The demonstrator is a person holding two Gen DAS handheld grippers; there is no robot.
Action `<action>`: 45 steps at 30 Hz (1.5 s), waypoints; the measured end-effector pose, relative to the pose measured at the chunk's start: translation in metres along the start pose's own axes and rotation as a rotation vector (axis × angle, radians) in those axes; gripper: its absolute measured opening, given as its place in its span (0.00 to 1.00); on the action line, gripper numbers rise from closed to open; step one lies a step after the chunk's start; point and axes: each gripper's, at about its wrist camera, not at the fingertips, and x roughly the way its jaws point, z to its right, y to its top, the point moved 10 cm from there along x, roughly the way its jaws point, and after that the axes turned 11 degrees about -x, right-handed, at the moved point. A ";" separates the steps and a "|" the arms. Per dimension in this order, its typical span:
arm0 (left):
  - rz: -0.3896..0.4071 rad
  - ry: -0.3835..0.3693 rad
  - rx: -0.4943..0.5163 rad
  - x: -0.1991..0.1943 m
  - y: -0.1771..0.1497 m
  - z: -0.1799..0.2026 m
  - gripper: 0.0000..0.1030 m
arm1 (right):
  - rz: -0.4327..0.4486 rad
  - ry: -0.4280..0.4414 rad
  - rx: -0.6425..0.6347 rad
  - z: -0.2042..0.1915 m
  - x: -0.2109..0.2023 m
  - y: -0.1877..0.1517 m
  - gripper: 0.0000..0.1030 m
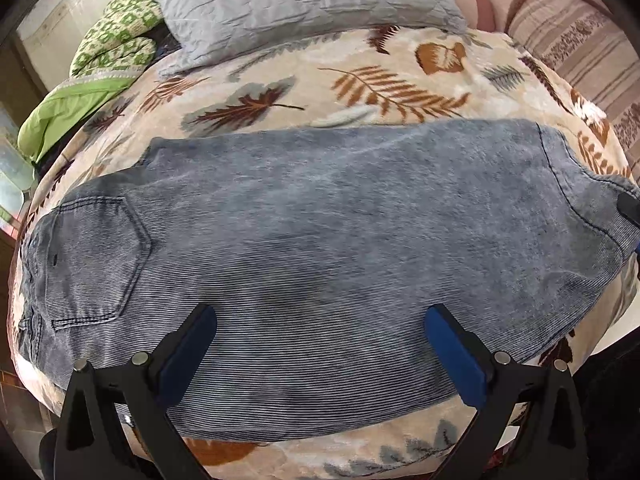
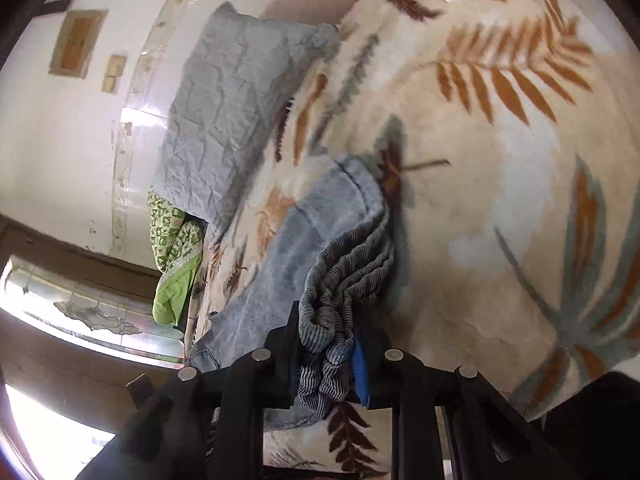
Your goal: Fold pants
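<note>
The pants [image 1: 320, 248], grey corduroy, lie folded lengthwise across a leaf-patterned blanket [image 1: 380, 80] on the bed, straight ahead of the left tongs [image 1: 320, 344]. The left tongs hover over the near edge of the pants with their blue-padded fingers [image 1: 456, 356] wide apart, holding nothing. A back pocket [image 1: 96, 256] lies ahead and to their left. The right tongs [image 2: 326, 360] are clamped on a bunched end of the pants [image 2: 344, 248], and the gathered cloth rises between their fingers. A grey pillow [image 1: 304, 0] lies beyond the pants, with a green patterned cloth [image 1: 116, 36] to its left.
</note>
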 end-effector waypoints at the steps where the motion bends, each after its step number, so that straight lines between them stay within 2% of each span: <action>1: 0.005 -0.001 -0.015 -0.002 0.003 -0.007 1.00 | 0.013 0.000 -0.030 -0.009 -0.001 0.002 0.22; 7: 0.027 -0.010 -0.124 -0.012 0.013 -0.059 1.00 | -0.001 0.022 -0.163 -0.069 0.019 -0.002 0.21; 13: 0.067 0.015 -0.255 -0.026 0.018 -0.131 1.00 | -0.100 0.087 -0.290 -0.139 0.065 -0.034 0.21; 18: 0.120 0.065 -0.367 -0.041 0.020 -0.194 1.00 | -0.228 0.167 -0.347 -0.193 0.117 -0.082 0.21; 20: 0.132 0.078 -0.413 -0.045 0.019 -0.215 1.00 | -0.309 0.178 -0.315 -0.199 0.140 -0.106 0.26; 22: 0.135 0.085 -0.451 -0.046 0.018 -0.230 1.00 | -0.426 0.168 -0.282 -0.194 0.164 -0.137 0.39; 23: 0.134 0.085 -0.460 -0.046 0.017 -0.234 1.00 | -0.479 0.144 -0.288 -0.188 0.173 -0.150 0.43; 24: 0.134 0.083 -0.463 -0.046 0.017 -0.235 1.00 | -0.490 0.148 -0.301 -0.187 0.174 -0.156 0.44; 25: 0.134 0.078 -0.460 -0.047 0.017 -0.234 1.00 | -0.473 0.158 -0.323 -0.189 0.170 -0.155 0.49; 27: 0.137 0.063 -0.438 -0.048 0.019 -0.223 1.00 | -0.449 0.179 -0.358 -0.195 0.158 -0.148 0.53; 31: 0.150 0.018 -0.334 -0.052 0.023 -0.177 1.00 | -0.301 0.251 -0.365 -0.204 0.120 -0.108 0.57; 33: 0.151 0.008 -0.277 -0.050 0.024 -0.154 1.00 | -0.223 0.207 -0.364 -0.193 0.104 -0.084 0.57; 36: 0.122 0.032 -0.156 -0.028 0.020 -0.115 1.00 | -0.182 0.154 -0.285 -0.158 0.098 -0.064 0.56; 37: 0.100 0.052 -0.110 -0.016 0.017 -0.106 1.00 | -0.195 0.141 -0.254 -0.148 0.102 -0.063 0.57; 40: 0.027 0.128 -0.037 0.015 0.001 -0.097 1.00 | -0.325 0.100 -0.176 -0.118 0.124 -0.081 0.57; 42: 0.036 0.093 -0.069 0.013 0.003 -0.099 1.00 | -0.382 0.068 -0.147 -0.111 0.138 -0.089 0.58; 45: 0.020 0.072 -0.096 0.006 0.008 -0.111 1.00 | -0.354 0.084 -0.170 -0.124 0.139 -0.076 0.58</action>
